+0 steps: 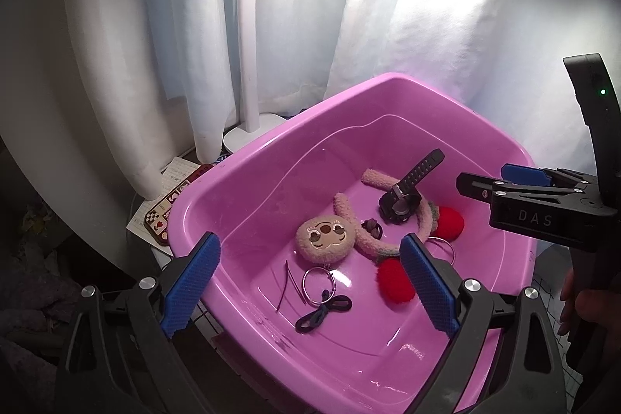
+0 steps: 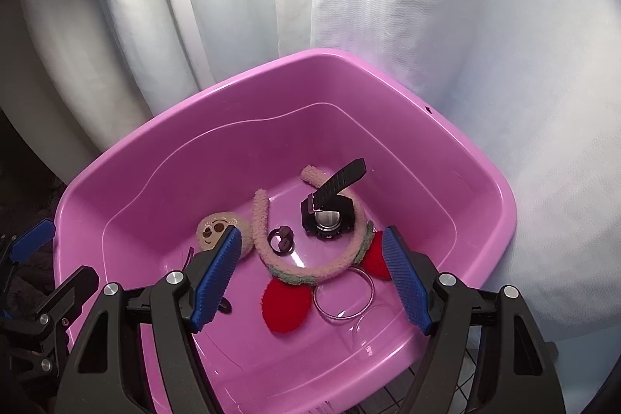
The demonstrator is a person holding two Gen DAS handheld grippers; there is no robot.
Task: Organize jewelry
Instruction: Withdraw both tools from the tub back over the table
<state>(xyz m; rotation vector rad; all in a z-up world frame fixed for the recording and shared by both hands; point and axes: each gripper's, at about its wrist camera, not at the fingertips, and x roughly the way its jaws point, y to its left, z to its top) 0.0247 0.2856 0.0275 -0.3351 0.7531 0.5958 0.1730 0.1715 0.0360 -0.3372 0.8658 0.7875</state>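
A pink tub point(image 1: 240, 158) point(image 2: 155, 127) holds the jewelry. Inside lie a black watch point(image 1: 399, 202) point(image 2: 330, 212), a fuzzy headband point(image 1: 368, 241) point(image 2: 264, 220) with red pompoms point(image 1: 392, 282) point(image 2: 287, 305), a plush face charm point(image 1: 324, 237) point(image 2: 213, 224) on a metal ring point(image 1: 318, 280), a clear bangle point(image 2: 343, 293), a dark hair tie point(image 1: 324, 311), a small dark ring point(image 2: 281, 239) and a hairpin point(image 1: 285, 284). My left gripper point(image 1: 310, 286) is open above the tub's near side. My right gripper point(image 2: 310, 278) is open and empty over the headband; it also shows in the left wrist view point(image 1: 500, 181).
White curtains point(image 1: 388, 26) point(image 2: 427, 26) hang behind the tub. A white lamp stand point(image 1: 248, 33) rises at the back left. Patterned cards and paper point(image 1: 163, 208) lie left of the tub. Gridded matting point(image 2: 438, 390) shows under the tub's near edge.
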